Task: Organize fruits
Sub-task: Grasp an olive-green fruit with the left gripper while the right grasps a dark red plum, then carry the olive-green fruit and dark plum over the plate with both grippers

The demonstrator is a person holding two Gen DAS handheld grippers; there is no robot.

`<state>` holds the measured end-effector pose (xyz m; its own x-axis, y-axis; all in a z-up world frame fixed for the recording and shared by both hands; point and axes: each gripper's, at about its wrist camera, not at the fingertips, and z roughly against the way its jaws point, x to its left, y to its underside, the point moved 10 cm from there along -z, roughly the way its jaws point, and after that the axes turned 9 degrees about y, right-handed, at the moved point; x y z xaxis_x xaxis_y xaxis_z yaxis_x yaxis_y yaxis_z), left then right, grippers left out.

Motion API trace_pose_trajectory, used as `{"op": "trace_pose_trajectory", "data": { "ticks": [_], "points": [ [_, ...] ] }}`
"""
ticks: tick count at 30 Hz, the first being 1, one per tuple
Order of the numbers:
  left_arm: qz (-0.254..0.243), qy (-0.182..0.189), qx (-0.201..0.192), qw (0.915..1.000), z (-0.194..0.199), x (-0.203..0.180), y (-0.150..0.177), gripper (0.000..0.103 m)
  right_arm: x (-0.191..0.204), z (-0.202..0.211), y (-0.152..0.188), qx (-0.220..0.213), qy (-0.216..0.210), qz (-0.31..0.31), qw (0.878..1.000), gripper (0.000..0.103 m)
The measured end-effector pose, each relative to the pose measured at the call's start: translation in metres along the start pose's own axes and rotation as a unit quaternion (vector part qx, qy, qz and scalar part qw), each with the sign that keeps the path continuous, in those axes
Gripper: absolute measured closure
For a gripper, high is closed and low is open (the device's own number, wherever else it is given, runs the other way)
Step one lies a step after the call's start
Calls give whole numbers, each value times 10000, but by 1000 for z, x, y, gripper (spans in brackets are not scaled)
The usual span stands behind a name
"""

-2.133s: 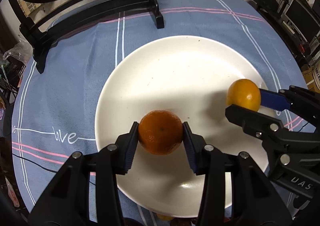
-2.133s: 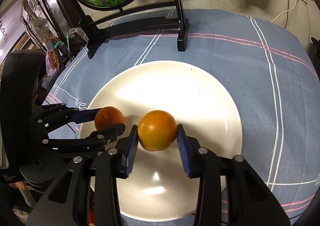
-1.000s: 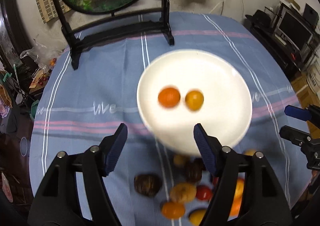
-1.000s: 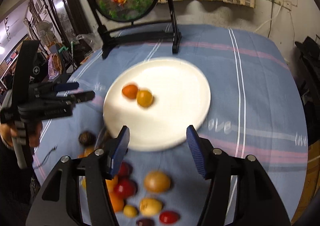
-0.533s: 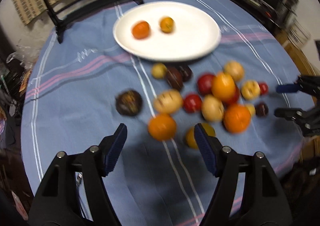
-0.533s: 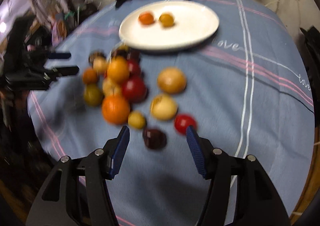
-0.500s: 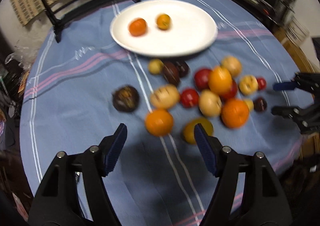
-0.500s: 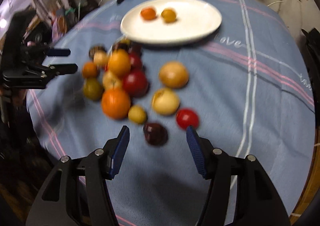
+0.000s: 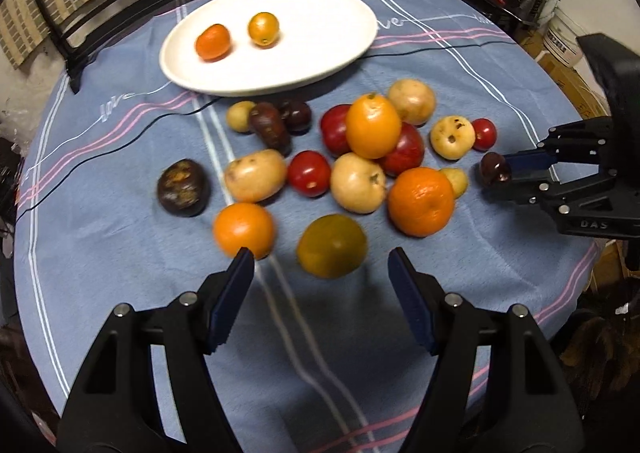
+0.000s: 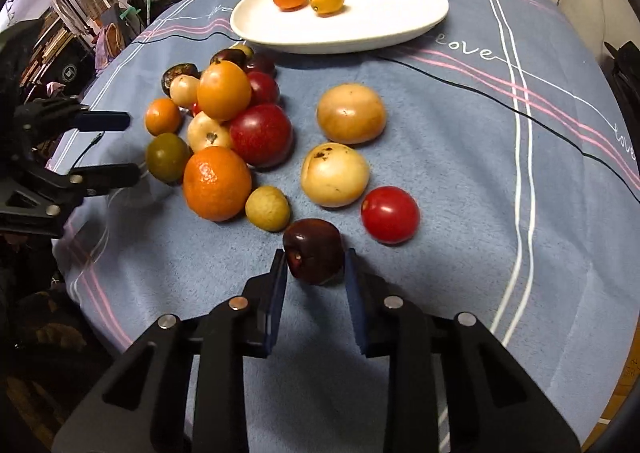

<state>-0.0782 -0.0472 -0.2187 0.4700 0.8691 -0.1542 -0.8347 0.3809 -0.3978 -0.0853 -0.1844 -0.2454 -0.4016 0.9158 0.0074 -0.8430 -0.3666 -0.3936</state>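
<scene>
Right claw (image 10: pixel 314 267) is straddling a dark red plum (image 10: pixel 313 256) on the blue tabletop (image 10: pixel 500 181), jaws close on both sides though firm contact is unclear. Left claw (image 9: pixel 321 267) is hanging spread wide before a greenish orange (image 9: pixel 332 245) at the fruit pile's near edge. Farther back, a white plate (image 9: pixel 340 37) is carrying two small oranges (image 9: pixel 213 41).

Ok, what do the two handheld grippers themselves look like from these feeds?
Both match. The left gripper and right gripper are matte black plastic frames with triangular cut-outs and silver round screws, and their jaws carry ribbed blue pads. White "DAS" lettering shows on the right gripper's side in the left wrist view. No cables on them show.
</scene>
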Motion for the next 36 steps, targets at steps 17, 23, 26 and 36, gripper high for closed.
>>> {"op": "trace_pose_trajectory", "data": {
  "ticks": [17, 23, 26, 36],
  "points": [
    [20, 222, 243, 9995, -26, 0, -2, 60, -7, 6, 1, 0, -94, -241, 9997, 74],
    [183, 232, -143, 9995, 8, 12, -27, 60, -8, 23, -20, -234, -136, -226, 9994, 74],
    [292, 117, -438, 9985, 30, 22, -51, 60, -10, 39, -42, -479, -183, -220, 9984, 74],
    [724, -277, -1117, 9907, 68, 62, -143, 60, -26, 88, -147, -1460, -224, -187, 9888, 74]
  ]
}}
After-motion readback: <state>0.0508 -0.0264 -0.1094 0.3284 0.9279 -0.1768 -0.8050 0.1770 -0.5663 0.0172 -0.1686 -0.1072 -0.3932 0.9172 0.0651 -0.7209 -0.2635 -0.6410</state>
